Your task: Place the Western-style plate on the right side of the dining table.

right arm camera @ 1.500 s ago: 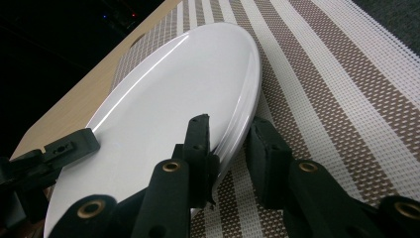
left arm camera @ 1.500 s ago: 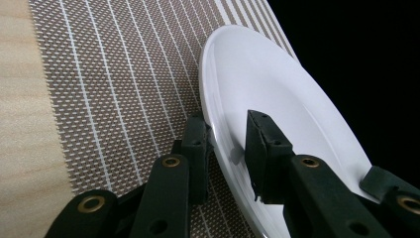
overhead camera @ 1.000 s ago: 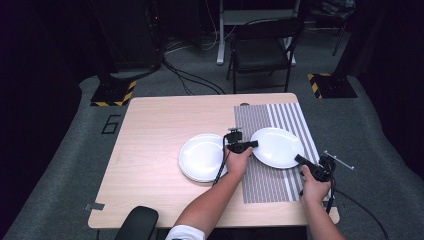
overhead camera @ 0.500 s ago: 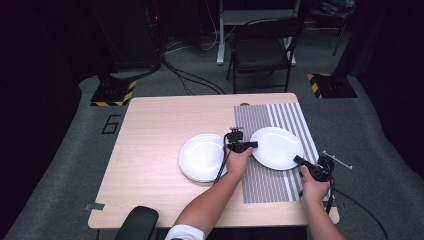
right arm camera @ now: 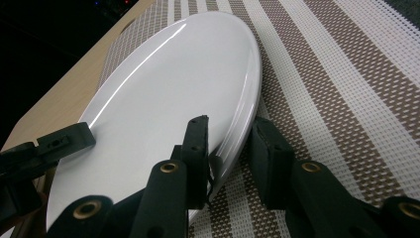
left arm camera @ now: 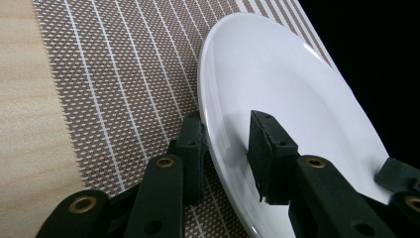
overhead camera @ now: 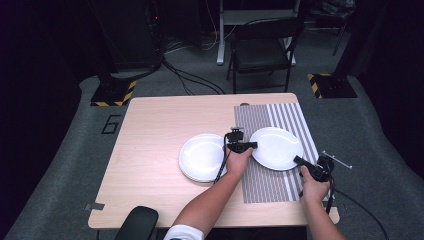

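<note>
A white plate point(overhead camera: 276, 146) lies on the striped placemat point(overhead camera: 265, 120) at the table's right side. My left gripper point(overhead camera: 248, 145) is at the plate's left rim and my right gripper point(overhead camera: 296, 159) at its near right rim. In the left gripper view the left gripper point(left arm camera: 225, 136) is open, one jaw outside the rim and the other over the inside of the plate point(left arm camera: 277, 74). Seen from the right gripper view, the right gripper point(right arm camera: 228, 144) is also open astride the rim of the plate point(right arm camera: 173, 84), with a small gap at its outer jaw.
More white plates point(overhead camera: 201, 156) are stacked on the bare wood of the table point(overhead camera: 155, 135), just left of the placemat. A black rounded object point(overhead camera: 137, 225) sits at the near table edge. A chair point(overhead camera: 262, 50) stands beyond the far edge.
</note>
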